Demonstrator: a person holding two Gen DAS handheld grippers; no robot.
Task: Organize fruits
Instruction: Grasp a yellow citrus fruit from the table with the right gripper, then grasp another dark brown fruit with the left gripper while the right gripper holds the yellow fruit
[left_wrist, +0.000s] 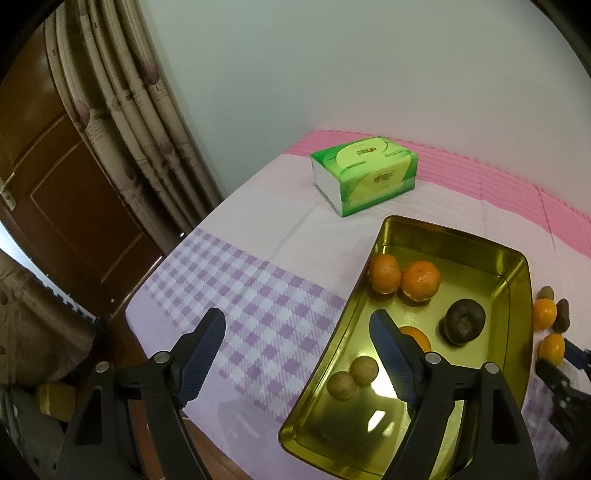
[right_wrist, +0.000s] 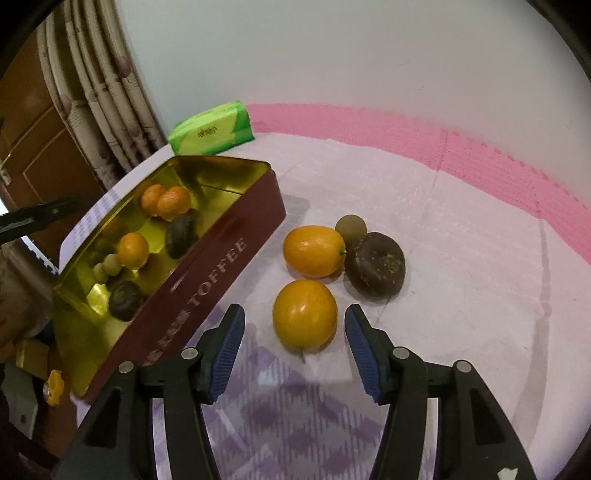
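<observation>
A gold-lined toffee tin (left_wrist: 517, 280) lies open on the checked cloth. It holds two oranges (left_wrist: 384, 273) side by side, a dark brown fruit (left_wrist: 463, 321), two small brownish fruits (left_wrist: 352, 376) and another orange (left_wrist: 417, 338) half hidden by a finger. My left gripper (left_wrist: 297, 317) hangs open over the tin's near left rim, holding nothing. Right of the tin's red wall (right_wrist: 229, 258), a loose orange (right_wrist: 304, 319) sits between the tips of my open right gripper (right_wrist: 295, 312), with gaps on both sides. Behind it lie a second orange (right_wrist: 314, 251), a small greenish fruit (right_wrist: 351, 227) and a dark fruit (right_wrist: 375, 264).
A green tissue pack (left_wrist: 364, 173) stands behind the tin near the wall. A pink foam strip (right_wrist: 480, 158) runs along the back of the table. The table's left edge (left_wrist: 162, 266) drops off toward a curtain (left_wrist: 122, 110) and a brown door (left_wrist: 55, 192).
</observation>
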